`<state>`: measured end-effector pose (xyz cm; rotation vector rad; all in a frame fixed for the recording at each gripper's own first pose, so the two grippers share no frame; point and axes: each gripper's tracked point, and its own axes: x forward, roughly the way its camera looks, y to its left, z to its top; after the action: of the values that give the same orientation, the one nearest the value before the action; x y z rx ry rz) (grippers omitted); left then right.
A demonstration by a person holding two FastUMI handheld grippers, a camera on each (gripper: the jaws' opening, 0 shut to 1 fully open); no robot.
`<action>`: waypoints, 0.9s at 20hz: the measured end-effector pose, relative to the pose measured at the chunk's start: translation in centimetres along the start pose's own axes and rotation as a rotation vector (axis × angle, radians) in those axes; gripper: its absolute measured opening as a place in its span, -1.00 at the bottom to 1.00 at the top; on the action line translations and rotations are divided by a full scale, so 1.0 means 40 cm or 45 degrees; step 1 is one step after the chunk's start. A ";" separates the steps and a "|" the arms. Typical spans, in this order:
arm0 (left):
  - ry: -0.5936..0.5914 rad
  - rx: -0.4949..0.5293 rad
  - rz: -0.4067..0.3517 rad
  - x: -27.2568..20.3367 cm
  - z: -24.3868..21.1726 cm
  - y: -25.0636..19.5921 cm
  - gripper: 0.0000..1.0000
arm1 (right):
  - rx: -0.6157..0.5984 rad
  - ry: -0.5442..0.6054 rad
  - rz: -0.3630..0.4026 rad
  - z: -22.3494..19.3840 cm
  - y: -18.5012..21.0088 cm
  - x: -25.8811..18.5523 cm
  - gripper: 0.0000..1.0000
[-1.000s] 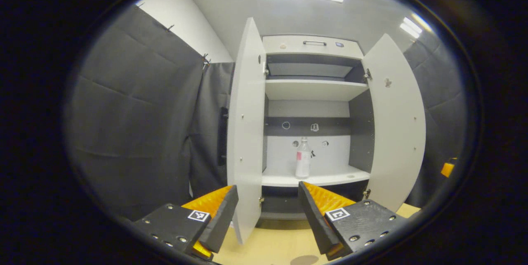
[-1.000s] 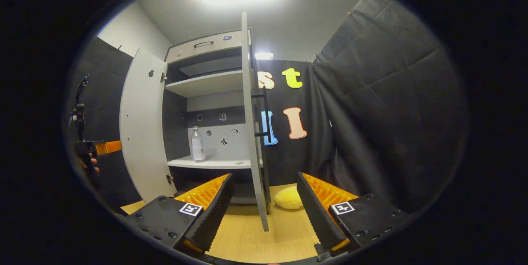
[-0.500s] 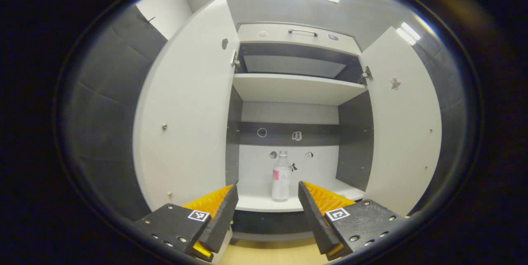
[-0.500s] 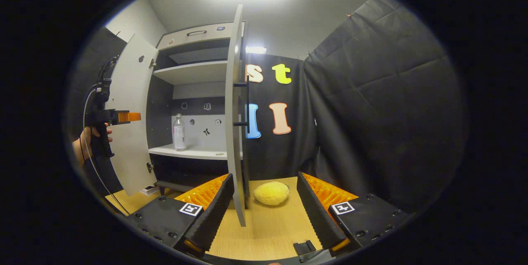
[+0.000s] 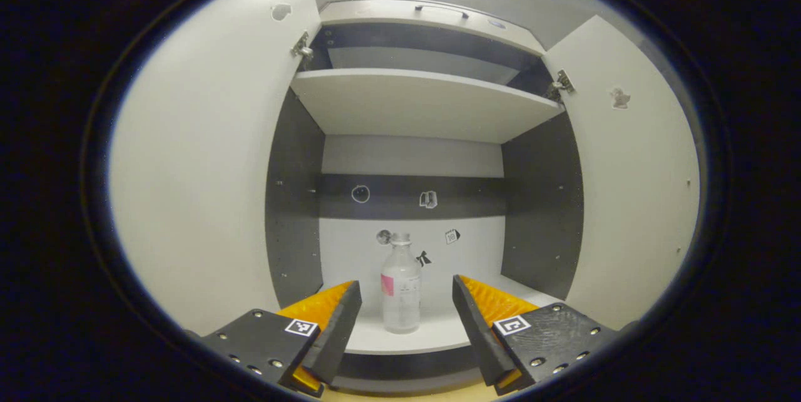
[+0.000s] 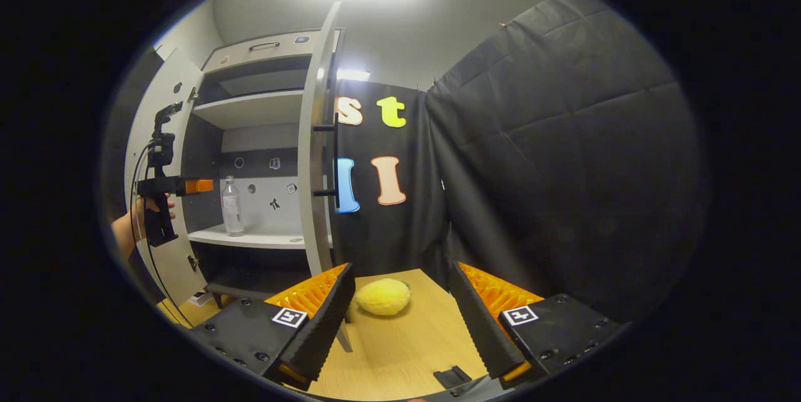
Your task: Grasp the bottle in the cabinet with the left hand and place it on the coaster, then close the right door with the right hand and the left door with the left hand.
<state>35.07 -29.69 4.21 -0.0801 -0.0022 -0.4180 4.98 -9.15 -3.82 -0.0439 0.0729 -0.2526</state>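
The left gripper (image 5: 407, 308) is spread wide and holds nothing; the bottle (image 5: 400, 289) stands upright straight ahead of it, framed between its two fingers but farther back on the lower shelf (image 5: 432, 336) of the cabinet (image 5: 425, 101). Seen from the right gripper view, the left gripper (image 6: 199, 186) sits short of the bottle (image 6: 232, 206), level with its upper part.

The main risk is a tip-over: the bottle is tall, narrow and looks nearly empty, so a finger that brushes it before the grip is centred could push it over or back against the rear wall. A grip high on the neck could let it swing or slip. The open left door (image 5: 200, 170) lies close on the gripper's left and could be bumped on the way out.

The right gripper (image 6: 400, 314) is also spread and empty, with the right door (image 6: 316, 158) ahead to its left and a yellow pad (image 6: 383, 297) on the table (image 6: 407, 345) just beyond its fingers.
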 end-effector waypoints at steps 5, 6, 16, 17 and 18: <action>0.053 0.023 -0.018 0.126 -0.068 0.004 0.72 | -0.027 0.001 -0.080 0.003 -0.010 0.018 0.94; 0.061 0.021 -0.017 0.151 -0.082 0.007 0.72 | -0.034 -0.001 -0.096 0.009 -0.011 0.019 0.84; 0.207 0.044 0.012 0.330 -0.216 0.032 0.72 | -0.069 0.037 -0.180 0.000 -0.036 0.018 0.94; 0.208 0.044 0.016 0.344 -0.221 0.033 0.72 | -0.072 0.038 -0.176 -0.002 -0.037 0.014 0.94; 0.200 0.039 0.016 0.354 -0.222 0.033 0.79 | -0.075 0.036 -0.173 0.000 -0.033 0.012 0.84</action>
<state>48.42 -34.91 -4.47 -0.0168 0.1467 -0.4105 5.09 -10.56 -3.78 -0.1045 0.1054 -0.3868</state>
